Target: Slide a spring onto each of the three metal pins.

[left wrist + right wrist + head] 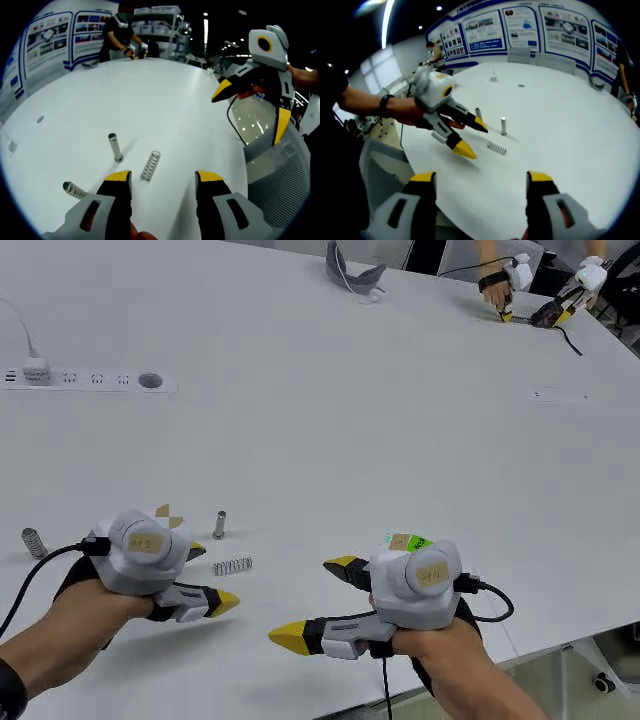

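Left gripper (210, 576) and right gripper (315, 600): jaws spread on both, nothing held. Loose spring (232, 565) lies flat at lower left of the head view, just beside the left gripper's tips. Bare upright pin (219, 524) stands near, just above it in frame. Risk: a hard pinch may squirt or roll the spring away; a sideways nudge while threading may topple the unsupported pin

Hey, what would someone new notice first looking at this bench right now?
Two yellow-tipped grippers, jaws open, hover over the near part of the white table: the left gripper and the right gripper. Just ahead of the left one a loose spring lies flat near an upright metal pin, not touching it. Farther left lies another coiled piece.
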Available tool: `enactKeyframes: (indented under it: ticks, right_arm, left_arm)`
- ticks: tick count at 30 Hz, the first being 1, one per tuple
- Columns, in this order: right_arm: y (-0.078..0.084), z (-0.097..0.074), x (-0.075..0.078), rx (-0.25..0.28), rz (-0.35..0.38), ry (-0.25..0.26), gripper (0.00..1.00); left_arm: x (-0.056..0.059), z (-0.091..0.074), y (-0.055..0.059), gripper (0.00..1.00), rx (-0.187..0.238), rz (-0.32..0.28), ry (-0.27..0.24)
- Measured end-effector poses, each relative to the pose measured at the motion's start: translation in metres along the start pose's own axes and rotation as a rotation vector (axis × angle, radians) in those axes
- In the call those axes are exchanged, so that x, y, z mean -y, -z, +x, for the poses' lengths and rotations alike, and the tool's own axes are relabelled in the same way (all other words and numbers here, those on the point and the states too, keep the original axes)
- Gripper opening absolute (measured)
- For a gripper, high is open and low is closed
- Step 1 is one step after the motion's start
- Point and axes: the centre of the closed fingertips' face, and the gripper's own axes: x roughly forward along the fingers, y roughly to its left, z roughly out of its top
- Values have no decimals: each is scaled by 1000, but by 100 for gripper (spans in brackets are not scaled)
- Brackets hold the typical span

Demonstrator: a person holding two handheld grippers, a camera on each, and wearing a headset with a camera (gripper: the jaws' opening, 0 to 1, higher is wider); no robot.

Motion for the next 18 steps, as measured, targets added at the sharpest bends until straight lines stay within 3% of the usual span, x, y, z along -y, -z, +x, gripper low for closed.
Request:
enactKeyframes:
  ticks: [6, 18]
  right_arm:
    - [6, -6, 4, -6, 8, 10, 74]
    - [16, -10, 7, -10, 39, 23, 74]
  left_arm:
    - [-2, 16, -2, 46, -2, -7, -7]
    - [-14, 32, 10, 27, -35, 5, -59]
